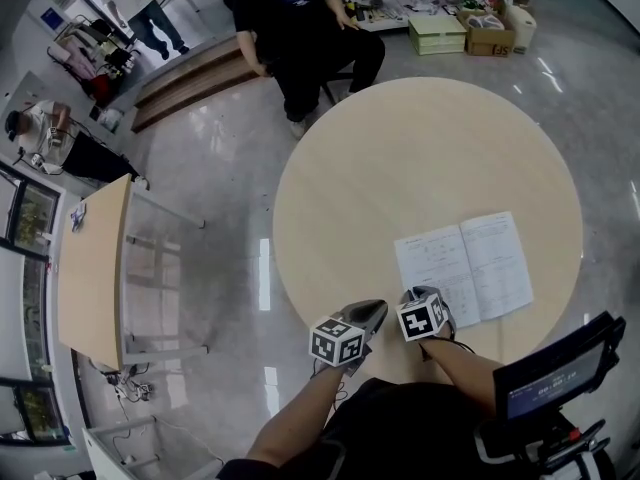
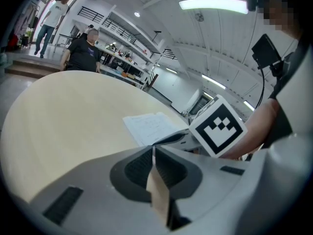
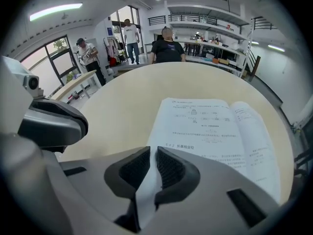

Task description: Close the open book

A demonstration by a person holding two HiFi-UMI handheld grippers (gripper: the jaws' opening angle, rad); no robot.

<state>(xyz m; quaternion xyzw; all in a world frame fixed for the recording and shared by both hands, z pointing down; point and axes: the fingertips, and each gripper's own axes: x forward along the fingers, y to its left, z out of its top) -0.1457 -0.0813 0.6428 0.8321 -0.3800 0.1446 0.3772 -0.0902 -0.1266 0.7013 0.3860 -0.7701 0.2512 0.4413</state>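
The book lies open and flat on the round tabletop, close to the near edge. Both white pages of print face up, and the spine runs front to back.

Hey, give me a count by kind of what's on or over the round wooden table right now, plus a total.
Open book: 1
Grippers: 2 (left gripper, right gripper)
Total: 3
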